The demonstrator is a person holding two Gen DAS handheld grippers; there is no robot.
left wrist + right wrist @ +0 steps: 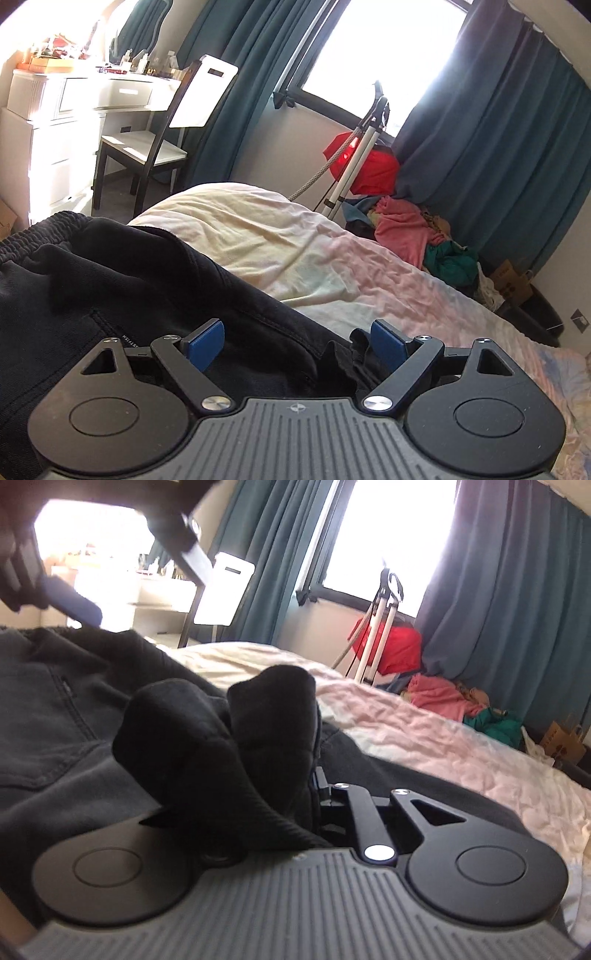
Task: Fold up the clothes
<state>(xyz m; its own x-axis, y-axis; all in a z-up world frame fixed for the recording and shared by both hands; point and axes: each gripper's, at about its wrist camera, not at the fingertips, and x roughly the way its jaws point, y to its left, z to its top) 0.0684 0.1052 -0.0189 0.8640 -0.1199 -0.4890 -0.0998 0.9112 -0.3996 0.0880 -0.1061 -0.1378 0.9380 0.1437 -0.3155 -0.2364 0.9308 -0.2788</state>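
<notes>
Black trousers with an elastic waistband lie on the bed. In the left wrist view my left gripper is open, its blue pads just above the black cloth, holding nothing. In the right wrist view my right gripper is shut on a bunched fold of the black trousers, which stands up and hides the fingertips. The left gripper also shows blurred at the upper left of the right wrist view, open, above the trousers.
The bed has a pale pink and cream sheet. A pile of coloured clothes lies beyond the bed by teal curtains. A white tripod stand, a red bag, a dark chair and a white dresser stand behind.
</notes>
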